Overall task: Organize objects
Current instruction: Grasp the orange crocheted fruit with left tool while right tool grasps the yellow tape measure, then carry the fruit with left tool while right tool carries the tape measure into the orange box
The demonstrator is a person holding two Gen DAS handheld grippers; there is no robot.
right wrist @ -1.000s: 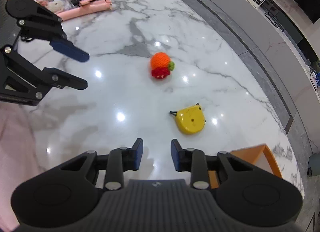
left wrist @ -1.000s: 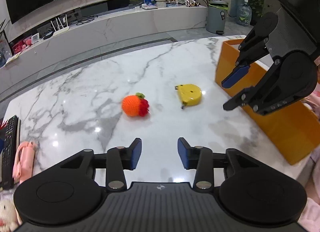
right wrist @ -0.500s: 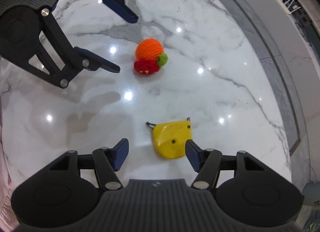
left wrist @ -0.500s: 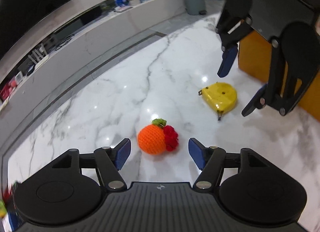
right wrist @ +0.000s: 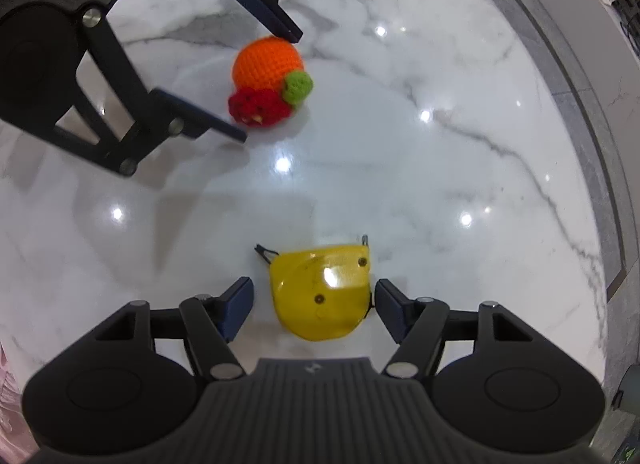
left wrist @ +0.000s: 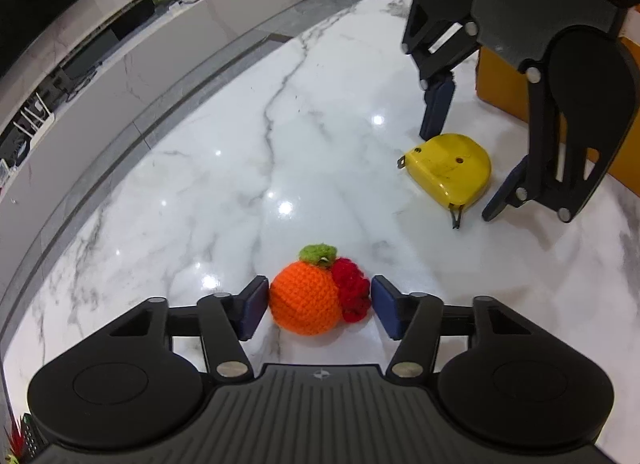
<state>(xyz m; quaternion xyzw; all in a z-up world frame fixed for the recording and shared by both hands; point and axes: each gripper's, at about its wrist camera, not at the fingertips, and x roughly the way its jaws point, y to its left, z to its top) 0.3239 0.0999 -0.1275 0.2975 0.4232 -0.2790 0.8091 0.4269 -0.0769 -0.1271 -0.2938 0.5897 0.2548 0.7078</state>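
Crochet yarn is about the easiest thing to grab, and that's what the left gripper [left wrist: 319,306] has lined up: a knitted orange toy [left wrist: 306,298] with a green leaf tuft on top and a red bobbly bit on one side, sitting on the white marble table [left wrist: 200,191]. It sits right between the two blue pads, which are closing in on it; one pad looks right up against the orange side and the other close to the red part, but I don't see the yarn squashed yet, so I wouldn't call it gripped. My guess is it's light and squishy, so it'll give under the pads and won't slip. I'd pinch across the fat orange body, not the red bit or the leaf, since those look floppy.

The right gripper [right wrist: 314,306] points down over a yellow tape measure [right wrist: 322,292] lying flat on the same table, near the toy. Its jaws are opening, with the case between them and a clear gap on the left side. That one's a different story: hard glossy plastic, probably a bit heavy for its size, and slippery on polished marble. I'd squeeze the flat sides rather than the rounded end, and keep clear of the little loop and the metal tab.

An orange box [left wrist: 496,83] sits just past the tape measure in the left view, likely where both end up.
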